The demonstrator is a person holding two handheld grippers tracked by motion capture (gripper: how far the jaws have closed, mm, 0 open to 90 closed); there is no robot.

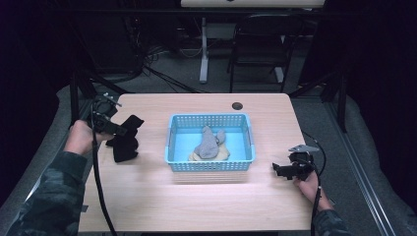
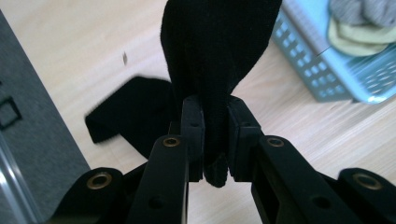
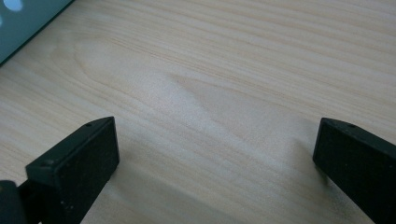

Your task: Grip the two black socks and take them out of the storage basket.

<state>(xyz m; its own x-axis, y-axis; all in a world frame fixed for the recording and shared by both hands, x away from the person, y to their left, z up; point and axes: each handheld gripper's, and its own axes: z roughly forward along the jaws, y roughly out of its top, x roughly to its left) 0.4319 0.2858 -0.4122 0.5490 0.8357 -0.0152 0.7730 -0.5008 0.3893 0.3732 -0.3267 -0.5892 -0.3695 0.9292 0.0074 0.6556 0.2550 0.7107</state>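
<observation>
My left gripper (image 1: 117,131) (image 2: 215,135) is shut on a black sock (image 1: 131,123) (image 2: 215,51), holding it up left of the basket. A second black sock (image 1: 125,150) (image 2: 133,114) lies on the table below it. The blue plastic basket (image 1: 172,147) (image 2: 322,79) sits mid-table and holds a grey sock (image 1: 207,143) (image 2: 362,10) on top of a pale yellow one (image 1: 221,154) (image 2: 359,39). My right gripper (image 1: 276,169) (image 3: 215,154) rests low over bare wood to the right of the basket, jaws wide apart with nothing between them.
The wooden table (image 1: 206,201) has a round cable hole (image 1: 237,105) near its far edge. A folding chair (image 1: 260,44) and a desk leg (image 1: 203,49) stand beyond the table. Grey padding (image 2: 32,140) borders the table's left side.
</observation>
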